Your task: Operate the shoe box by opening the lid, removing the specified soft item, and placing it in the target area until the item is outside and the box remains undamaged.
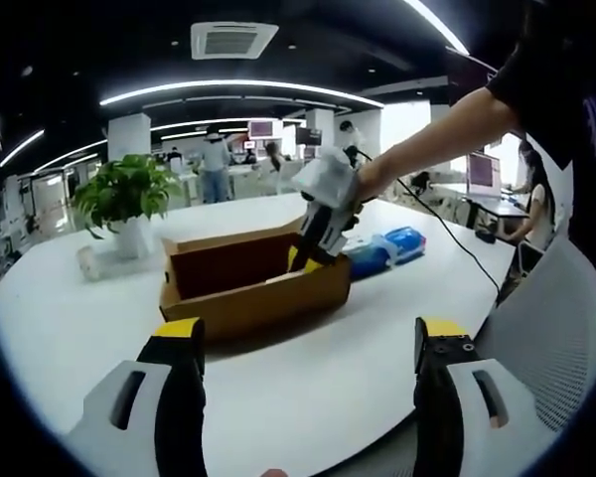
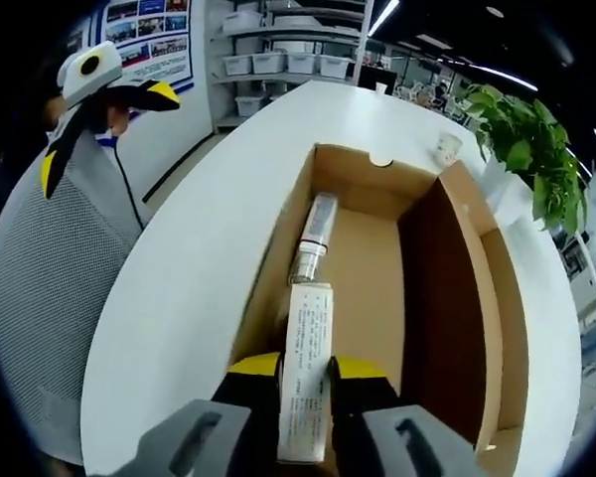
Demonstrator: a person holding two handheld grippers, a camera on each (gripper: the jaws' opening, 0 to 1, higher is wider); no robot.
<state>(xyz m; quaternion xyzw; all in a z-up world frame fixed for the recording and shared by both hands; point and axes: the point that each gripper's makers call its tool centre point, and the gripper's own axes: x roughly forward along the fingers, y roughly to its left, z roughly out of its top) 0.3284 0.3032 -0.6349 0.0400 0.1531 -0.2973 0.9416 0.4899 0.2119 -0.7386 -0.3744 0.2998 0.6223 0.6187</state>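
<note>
- The right hand-held gripper (image 2: pixel 305 383) is over the open brown shoe box (image 2: pixel 424 298). Its two jaws are squeezed on a small white carton (image 2: pixel 308 370) with tiny print on it.
- In the left gripper view, that right hand-held gripper (image 1: pixel 308 260) dips into the shoe box (image 1: pixel 253 283), on the white table (image 1: pixel 70 318).
- A silver tube (image 2: pixel 314 237) lies on the box floor, just past the carton.
- The left hand-held gripper (image 1: pixel 308 348) is wide open and holds nothing.
- A blue bag (image 1: pixel 385 248) lies just behind the box.
- A green plant (image 1: pixel 126 194) in a white pot stands near the box's far end, with a small white cup (image 2: pixel 447 148) close by.
</note>
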